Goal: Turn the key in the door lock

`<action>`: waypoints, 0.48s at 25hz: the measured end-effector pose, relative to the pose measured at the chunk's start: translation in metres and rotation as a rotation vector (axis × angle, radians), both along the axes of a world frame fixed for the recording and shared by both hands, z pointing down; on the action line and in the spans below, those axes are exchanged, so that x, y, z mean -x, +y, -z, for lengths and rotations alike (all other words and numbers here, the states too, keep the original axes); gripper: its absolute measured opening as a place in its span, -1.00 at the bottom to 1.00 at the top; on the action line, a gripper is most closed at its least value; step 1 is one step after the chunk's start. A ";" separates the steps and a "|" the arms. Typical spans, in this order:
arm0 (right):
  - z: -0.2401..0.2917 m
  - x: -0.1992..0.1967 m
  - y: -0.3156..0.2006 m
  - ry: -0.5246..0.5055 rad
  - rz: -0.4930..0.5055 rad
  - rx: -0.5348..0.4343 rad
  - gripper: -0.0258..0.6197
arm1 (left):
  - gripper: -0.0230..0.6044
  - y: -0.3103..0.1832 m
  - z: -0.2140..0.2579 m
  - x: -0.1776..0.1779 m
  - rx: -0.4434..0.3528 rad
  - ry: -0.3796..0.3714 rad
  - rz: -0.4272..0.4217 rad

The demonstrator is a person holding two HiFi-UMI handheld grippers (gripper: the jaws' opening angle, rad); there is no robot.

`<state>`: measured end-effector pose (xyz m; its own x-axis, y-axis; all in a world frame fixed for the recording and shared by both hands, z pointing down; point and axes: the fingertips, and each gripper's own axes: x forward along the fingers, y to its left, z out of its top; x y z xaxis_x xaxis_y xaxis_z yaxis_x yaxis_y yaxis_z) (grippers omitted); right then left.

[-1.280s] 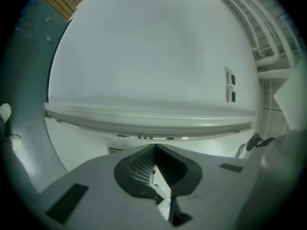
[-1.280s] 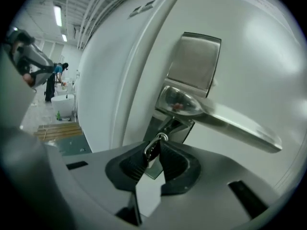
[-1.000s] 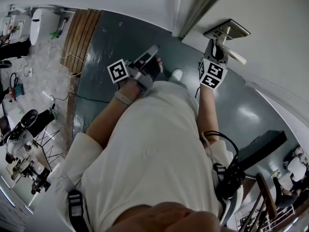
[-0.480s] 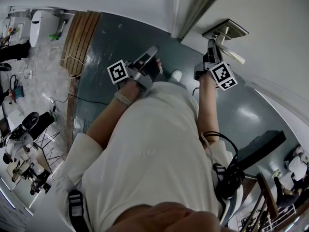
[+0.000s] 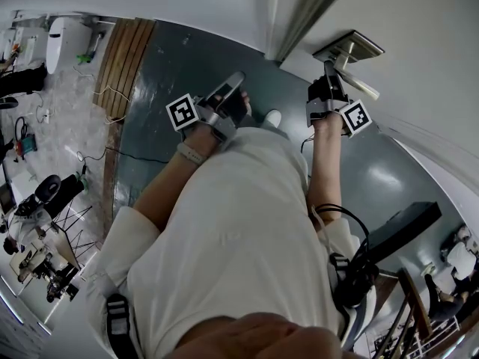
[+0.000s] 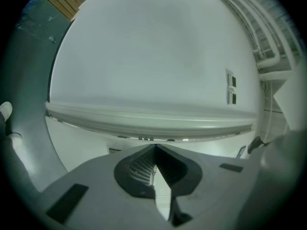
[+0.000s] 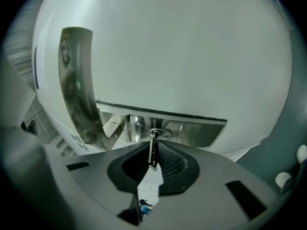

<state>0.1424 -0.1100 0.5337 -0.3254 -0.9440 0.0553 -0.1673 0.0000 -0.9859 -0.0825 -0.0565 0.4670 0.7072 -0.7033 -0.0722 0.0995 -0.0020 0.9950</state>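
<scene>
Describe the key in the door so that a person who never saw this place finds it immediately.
On the white door, find the shiny steel lock plate that carries the curved silver lever handle. A small oval keyhole sits on this plate, and the thin dark metal key stands straight out of it. Unlike the broad handle beside it, the key is a narrow flat strip.

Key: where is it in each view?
Head view: not visible, hidden behind the right gripper at the lock plate.
Left gripper view: not in it.
Right gripper view: lower centre, key in the keyhole, clamped by the jaws, which have just been closing.
Shared landmark: lock plate.
</scene>
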 end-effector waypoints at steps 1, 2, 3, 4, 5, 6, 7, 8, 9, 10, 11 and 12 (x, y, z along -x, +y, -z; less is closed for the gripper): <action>0.000 0.000 0.000 -0.024 -0.001 -0.001 -0.80 | -0.90 0.000 0.000 0.000 0.001 0.000 0.001; 0.000 0.001 0.000 -0.053 -0.003 -0.004 -0.80 | -0.90 0.000 0.000 0.001 0.002 0.000 0.002; 0.001 0.001 0.000 -0.087 -0.005 -0.007 -0.80 | -0.90 0.000 0.000 0.001 0.002 0.000 0.003; 0.001 0.001 0.000 -0.124 -0.009 -0.010 -0.80 | -0.90 -0.001 0.000 0.002 0.003 0.000 0.004; 0.001 0.001 0.000 -0.162 -0.014 -0.015 -0.80 | -0.90 -0.001 0.000 0.002 0.004 0.000 0.005; 0.000 0.001 0.000 -0.196 -0.018 -0.020 -0.80 | -0.90 -0.001 0.000 0.002 0.005 0.001 0.005; 0.000 0.001 0.000 -0.224 -0.021 -0.026 -0.80 | -0.90 -0.001 -0.001 0.002 0.006 0.001 0.006; 0.000 0.000 0.001 -0.241 -0.022 -0.031 -0.80 | -0.90 -0.001 -0.001 0.002 0.007 0.002 0.006; 0.000 0.001 0.001 -0.245 -0.019 -0.036 -0.80 | -0.90 -0.001 -0.001 0.002 0.008 0.003 0.006; 0.001 0.001 0.001 -0.239 -0.015 -0.038 -0.80 | -0.90 -0.001 -0.001 0.002 0.010 0.004 0.007; 0.001 0.002 0.000 -0.231 -0.012 -0.039 -0.80 | -0.90 -0.001 -0.001 0.002 0.010 0.005 0.007; 0.001 0.002 0.000 -0.224 -0.009 -0.040 -0.80 | -0.90 -0.001 -0.001 0.002 0.011 0.005 0.006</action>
